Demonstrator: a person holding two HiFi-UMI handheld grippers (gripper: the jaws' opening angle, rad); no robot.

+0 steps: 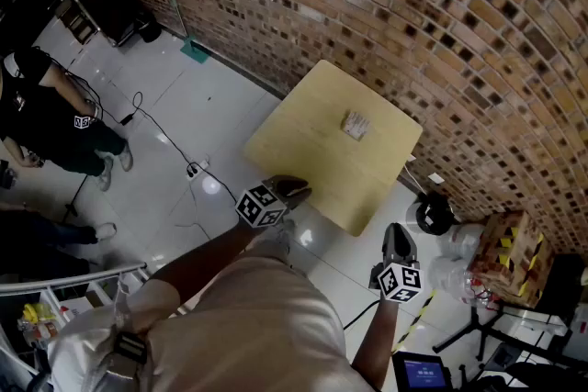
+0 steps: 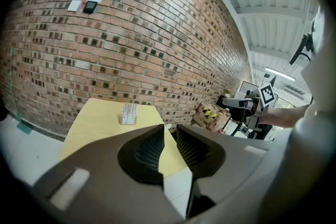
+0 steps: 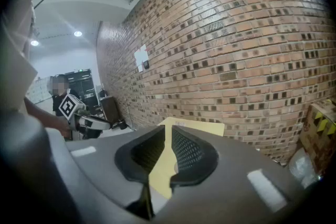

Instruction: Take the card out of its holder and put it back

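Empty, left gripper (image 1: 292,191) spread and right gripper (image 1: 397,239) barely parted hang short of the table (image 1: 303,151), where the card holder (image 1: 356,125) sits mid-top; its thin, light card likely needs a gentle edge pinch.

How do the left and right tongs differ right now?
The left tongs stand wider apart; the right tongs leave only a narrow slit. The left tongs sit at the near edge of the table; the right tongs hang beside it, above the floor. Both are empty.
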